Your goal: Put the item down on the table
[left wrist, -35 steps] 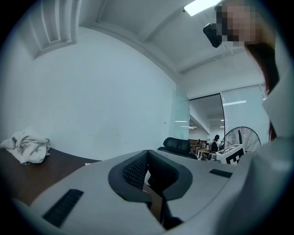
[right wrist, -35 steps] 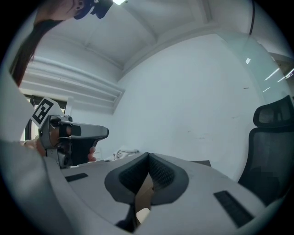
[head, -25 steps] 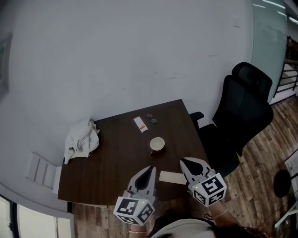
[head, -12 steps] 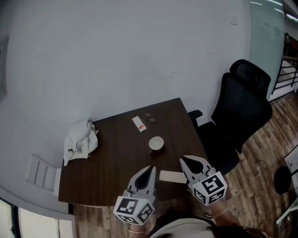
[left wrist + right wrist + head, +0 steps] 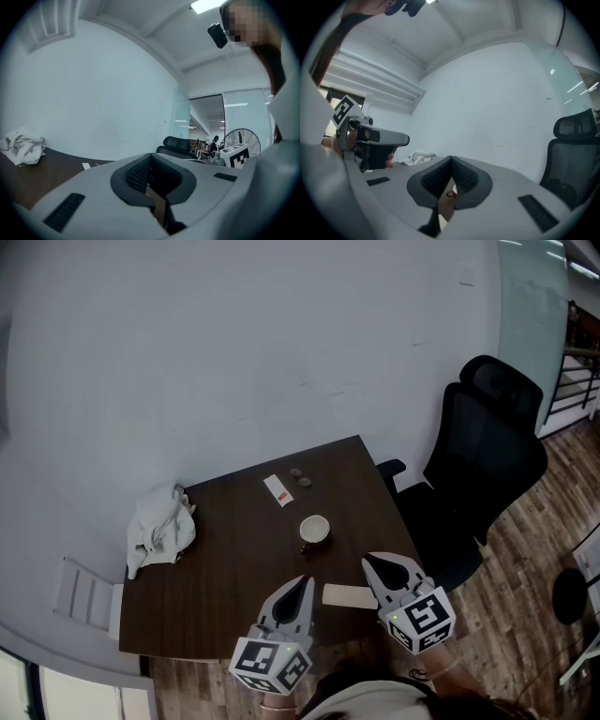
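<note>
Head view – item: a flat beige card [image 5: 347, 595] lies on the dark surface [image 5: 234, 559] near its front edge; it is probably the task's thing, and by that reading it is already down
Head view – relation: the card sits between the left gripper [image 5: 302, 582] and the right gripper [image 5: 373, 566], just beside each; its long axis runs across from one toward the other, and its right end meets the right gripper's body in the picture; neither is clearly the nearer
Head view – container: a small cup [image 5: 316, 530] stands beyond the card, toward the middle of the surface; what is in it cannot be made out
Head view – rest: a crumpled white cloth [image 5: 161, 526] lies at the far left; a small packet [image 5: 279, 490] and two little round things [image 5: 302, 477] lie near the far edge; a black chair [image 5: 487, 456] stands off to the right
Left gripper view – jaws: closed tip to tip, nothing pinched between the pads; only a tan patch shows through the gap below the tips; the cloth is far off to the left
Right gripper view – jaws: closed too, empty; the cup shows through the gap under the tips – so it lies ahead of and below this gripper
Judgement: with both grippers holding nothing, the set-down looks done
</note>
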The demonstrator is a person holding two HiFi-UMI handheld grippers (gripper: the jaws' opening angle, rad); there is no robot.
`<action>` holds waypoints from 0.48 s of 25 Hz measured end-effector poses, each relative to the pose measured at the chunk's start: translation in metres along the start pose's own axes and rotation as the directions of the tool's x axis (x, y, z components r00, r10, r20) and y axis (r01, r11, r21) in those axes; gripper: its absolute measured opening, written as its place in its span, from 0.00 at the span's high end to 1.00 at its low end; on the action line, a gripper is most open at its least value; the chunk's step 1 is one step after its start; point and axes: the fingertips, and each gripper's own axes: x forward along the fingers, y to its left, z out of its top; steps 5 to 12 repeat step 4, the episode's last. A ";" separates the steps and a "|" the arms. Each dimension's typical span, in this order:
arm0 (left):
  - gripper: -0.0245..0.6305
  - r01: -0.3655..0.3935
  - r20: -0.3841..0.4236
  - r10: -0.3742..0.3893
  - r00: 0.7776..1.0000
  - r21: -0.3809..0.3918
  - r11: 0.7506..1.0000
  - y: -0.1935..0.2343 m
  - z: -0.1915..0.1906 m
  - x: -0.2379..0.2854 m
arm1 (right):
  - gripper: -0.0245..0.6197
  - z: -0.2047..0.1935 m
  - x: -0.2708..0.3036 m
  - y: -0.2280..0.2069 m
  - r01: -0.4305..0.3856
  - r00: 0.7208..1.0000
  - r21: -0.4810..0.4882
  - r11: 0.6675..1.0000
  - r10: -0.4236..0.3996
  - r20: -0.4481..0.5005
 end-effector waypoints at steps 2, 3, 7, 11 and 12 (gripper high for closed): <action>0.93 0.008 0.003 -0.008 1.000 0.001 1.000 0.002 -0.002 0.001 | 0.95 -0.001 0.002 -0.001 0.007 1.000 -0.010 1.000 -0.007 -0.003; 0.93 0.011 0.003 -0.011 1.000 0.001 1.000 0.003 -0.003 0.002 | 0.95 -0.001 0.003 -0.001 0.010 1.000 -0.015 1.000 -0.010 -0.003; 0.93 0.013 0.004 -0.013 1.000 0.002 1.000 0.004 -0.003 0.003 | 0.95 -0.001 0.004 -0.002 0.014 1.000 -0.019 1.000 -0.014 -0.004; 0.93 0.013 0.004 -0.013 1.000 0.002 1.000 0.004 -0.003 0.003 | 0.95 -0.001 0.004 -0.002 0.014 1.000 -0.019 1.000 -0.014 -0.004; 0.93 0.013 0.004 -0.013 1.000 0.002 1.000 0.004 -0.003 0.003 | 0.95 -0.001 0.004 -0.002 0.014 1.000 -0.019 1.000 -0.014 -0.004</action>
